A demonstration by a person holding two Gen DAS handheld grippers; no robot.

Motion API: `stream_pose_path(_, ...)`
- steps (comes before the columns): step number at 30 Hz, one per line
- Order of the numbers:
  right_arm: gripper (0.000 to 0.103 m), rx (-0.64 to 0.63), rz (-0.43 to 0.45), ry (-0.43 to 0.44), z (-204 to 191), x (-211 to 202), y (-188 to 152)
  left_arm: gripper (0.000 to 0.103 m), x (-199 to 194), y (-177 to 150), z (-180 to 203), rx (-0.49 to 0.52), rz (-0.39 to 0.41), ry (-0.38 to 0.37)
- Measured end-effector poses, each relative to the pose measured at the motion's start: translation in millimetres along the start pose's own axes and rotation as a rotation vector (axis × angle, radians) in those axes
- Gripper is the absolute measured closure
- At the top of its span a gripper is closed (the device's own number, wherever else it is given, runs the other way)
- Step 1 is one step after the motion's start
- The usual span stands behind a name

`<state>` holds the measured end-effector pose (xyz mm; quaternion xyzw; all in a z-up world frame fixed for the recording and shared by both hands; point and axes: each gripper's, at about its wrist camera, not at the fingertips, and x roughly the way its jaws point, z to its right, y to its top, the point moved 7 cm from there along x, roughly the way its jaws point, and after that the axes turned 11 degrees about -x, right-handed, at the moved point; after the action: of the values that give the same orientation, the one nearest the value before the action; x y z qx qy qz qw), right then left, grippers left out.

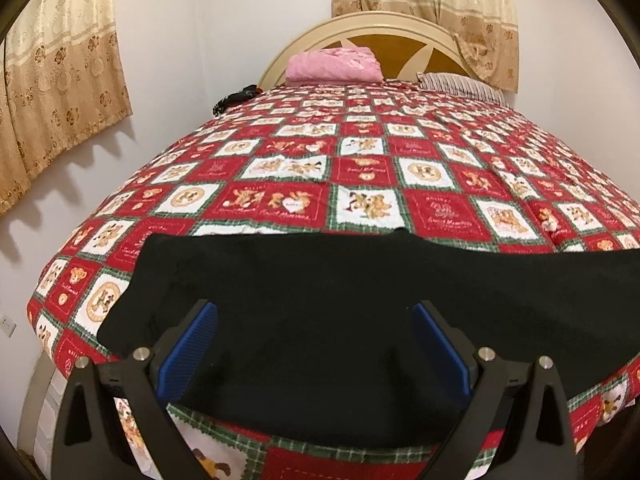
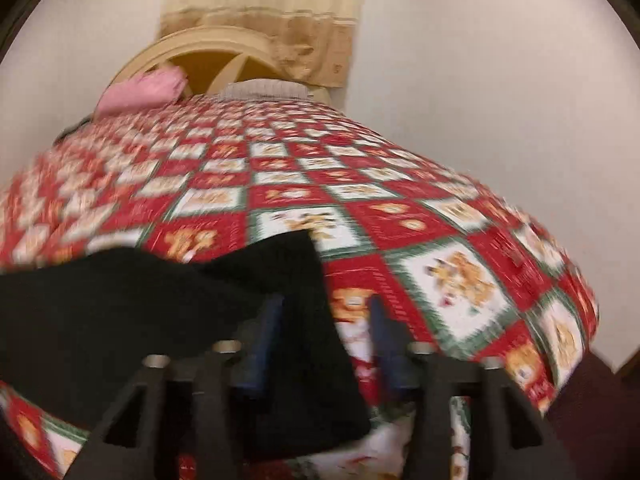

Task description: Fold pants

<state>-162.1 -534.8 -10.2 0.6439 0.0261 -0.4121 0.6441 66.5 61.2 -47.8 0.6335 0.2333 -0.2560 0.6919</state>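
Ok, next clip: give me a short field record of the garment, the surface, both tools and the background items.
garment: black fabric pants, lying flat near the bed's foot edge
surface: red-and-white teddy-bear patchwork quilt
left tool: open, over the pants
right tool: open, straddling the pants' right edge; view blurred
at headboard: pink folded cloth, striped pillow

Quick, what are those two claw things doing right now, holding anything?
Left gripper: open, holding nothing, above the black pants.
Right gripper: open, holding nothing, at the pants' edge.
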Motion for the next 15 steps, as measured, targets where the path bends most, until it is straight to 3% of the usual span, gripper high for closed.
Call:
stream_pose_path(3,0.049,0.166,0.088,0.046,27,-22,13,0.003,3,-1,-1,-0.004,-0.012,0.002)
stream_pose_path(5,0.078,0.12,0.062,0.122,18,-20,23,0.003,4,-1,1,-0.007,-0.016,-0.003)
stream_pose_path(6,0.082,0.091,0.052,0.126,13,-18,26,0.003,3,0,4,-0.005,-0.016,-0.007)
stream_pose_path(9,0.085,-0.035,0.015,0.236,-28,-6,32,0.003,0,-2,14,0.019,-0.006,-0.019)
stream_pose_path(12,0.085,-0.159,-0.046,0.204,-63,12,28,0.003,0,-7,23,0.077,0.001,-0.009)
stream_pose_path(15,0.085,-0.131,-0.15,0.207,-67,46,17,0.003,9,-13,22,0.085,-0.035,0.005)
